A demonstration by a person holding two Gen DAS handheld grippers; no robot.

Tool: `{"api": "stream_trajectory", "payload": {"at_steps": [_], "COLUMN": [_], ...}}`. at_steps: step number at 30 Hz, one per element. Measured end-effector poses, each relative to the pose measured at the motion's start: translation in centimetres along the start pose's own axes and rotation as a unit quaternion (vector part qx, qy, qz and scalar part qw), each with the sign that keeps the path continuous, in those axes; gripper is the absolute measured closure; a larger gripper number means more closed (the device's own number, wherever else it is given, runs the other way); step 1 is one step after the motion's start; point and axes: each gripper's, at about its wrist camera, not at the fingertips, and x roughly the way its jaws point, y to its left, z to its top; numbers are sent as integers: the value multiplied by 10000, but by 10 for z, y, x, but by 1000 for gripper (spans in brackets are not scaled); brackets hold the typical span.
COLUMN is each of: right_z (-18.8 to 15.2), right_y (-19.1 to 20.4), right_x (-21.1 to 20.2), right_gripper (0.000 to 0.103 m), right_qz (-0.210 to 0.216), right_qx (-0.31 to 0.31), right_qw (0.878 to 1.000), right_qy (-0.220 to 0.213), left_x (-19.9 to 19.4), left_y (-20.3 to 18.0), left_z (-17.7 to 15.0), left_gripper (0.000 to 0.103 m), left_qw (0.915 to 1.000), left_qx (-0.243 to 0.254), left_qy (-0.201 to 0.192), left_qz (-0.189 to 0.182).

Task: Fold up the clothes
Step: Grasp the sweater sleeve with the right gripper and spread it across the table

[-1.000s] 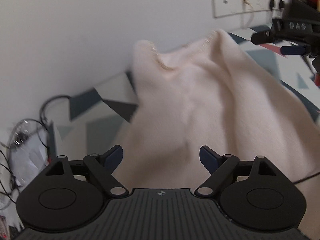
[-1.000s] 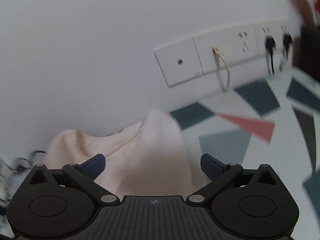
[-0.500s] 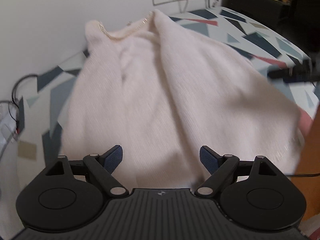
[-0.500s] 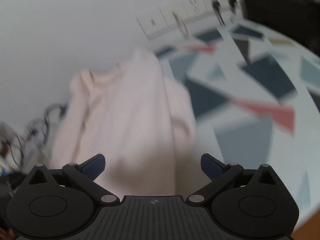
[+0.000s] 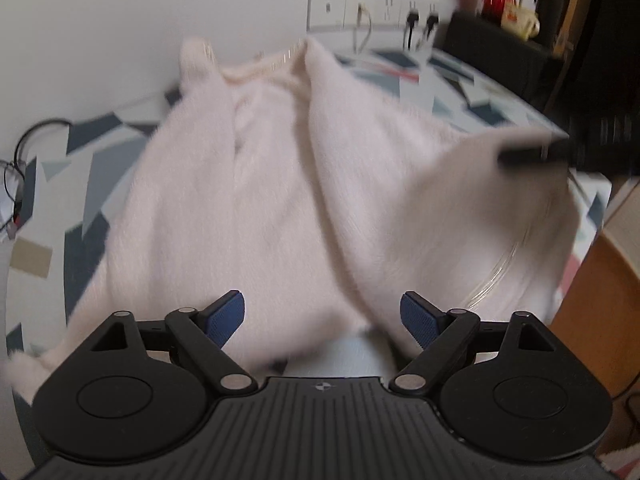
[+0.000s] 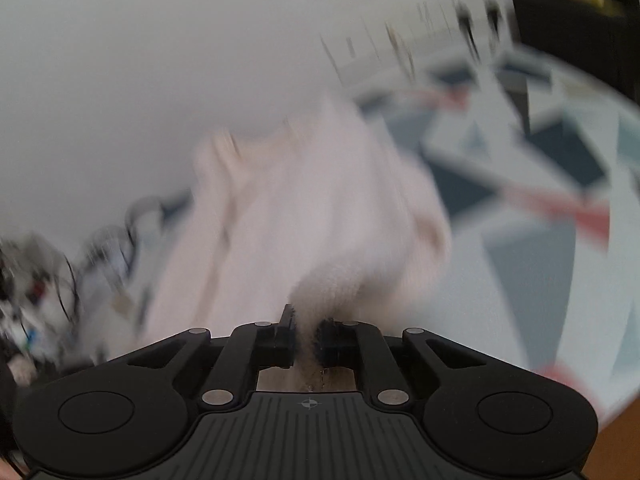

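Observation:
A cream fuzzy sweater [image 5: 280,200] lies spread on the patterned table [image 5: 88,168], collar toward the wall. My left gripper [image 5: 322,308] hovers over the near hem, its jaws opening, with fabric below them but no pad pressing on it. In the right wrist view the right gripper [image 6: 307,328] is closing, and its pads pinch a bunched fold of the sweater [image 6: 304,208]. That gripper shows in the left wrist view as a dark blur [image 5: 532,154], with the sweater's right side raised at it.
Wall sockets [image 5: 372,8] with plugged cables sit behind the collar. Tangled wires [image 5: 24,152] lie at the table's left edge. A dark box [image 5: 500,44] stands at the back right. The table's rounded right edge [image 5: 592,216] borders a wooden surface.
Both grippers have drawn back from the collar by the wall toward the sweater's near end. The right gripper, wide open before, now pinches a fold of the fabric.

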Motion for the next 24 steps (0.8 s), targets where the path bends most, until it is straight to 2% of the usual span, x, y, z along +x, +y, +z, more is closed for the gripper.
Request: {"api": "stream_trajectory", "payload": {"at_steps": [4, 7, 12, 17, 19, 21, 22, 23, 24], "right_z": [73, 124, 200, 274, 296, 308, 309, 308, 304], "right_y": [-5, -24, -84, -169, -204, -236, -248, -261, -271], "right_x": [-24, -31, -20, 14, 35, 64, 81, 97, 111], "right_gripper": [94, 95, 95, 95, 94, 90, 84, 72, 64], "right_qz": [-25, -101, -416, -685, -892, -1227, -1358, -1500, -1665], "right_qx": [47, 252, 628, 1073, 1142, 1088, 1046, 1006, 978], "right_qw": [9962, 9916, 9835, 9718, 9683, 9678, 9699, 9717, 9726], "right_qy": [-867, -1263, -1643, -1987, -2036, -1911, -1727, -1525, -1297], "left_x": [0, 11, 50, 92, 108, 120, 124, 129, 133], "left_y": [-4, -14, -44, -75, -84, -89, -91, -94, -95], "left_z": [17, 29, 53, 88, 101, 108, 110, 113, 114], "left_gripper": [9, 9, 8, 8, 8, 8, 8, 8, 8], "left_qw": [9994, 9994, 9996, 9992, 9984, 9972, 9966, 9958, 9951], "left_qx": [-156, -227, -241, -384, -517, -641, -699, -756, -804], "left_qy": [-289, -250, 0, 141, 220, 295, 331, 367, 395], "left_qz": [-55, -121, -155, 6, 119, 243, 301, 360, 419]}}
